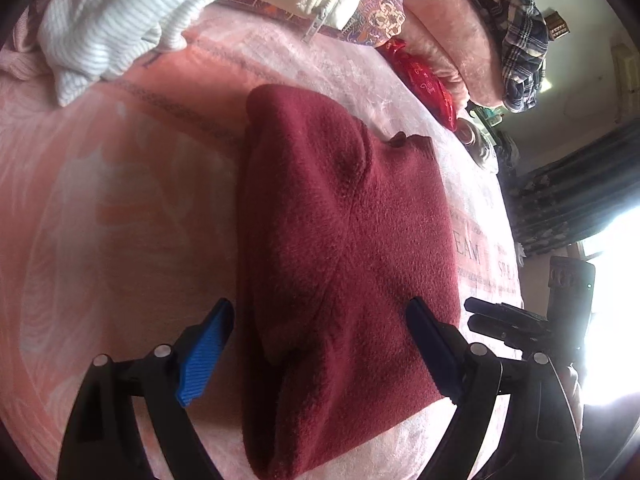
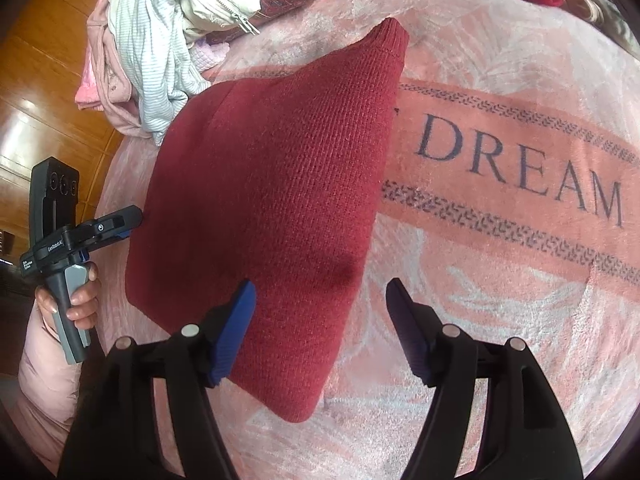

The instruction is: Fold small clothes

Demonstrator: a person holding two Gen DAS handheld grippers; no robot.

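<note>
A dark red knit garment (image 1: 340, 248) lies folded into a flat rectangle on the pink blanket (image 1: 120, 200); it also shows in the right wrist view (image 2: 272, 200). My left gripper (image 1: 320, 312) is open, its fingers straddling the garment's near end just above it, holding nothing. My right gripper (image 2: 320, 292) is open and empty, hovering over the garment's near right edge. The right gripper also shows at the garment's right side in the left wrist view (image 1: 500, 320). The left gripper (image 2: 92, 228) shows by the garment's left edge in the right wrist view.
A pile of white, striped and pink clothes (image 2: 160, 40) lies at the far left of the bed. A patterned cushion (image 1: 380, 8), a red pouch (image 1: 424, 76) and a plaid garment (image 1: 516, 32) sit at the far side. The blanket reads DREAM (image 2: 520, 168).
</note>
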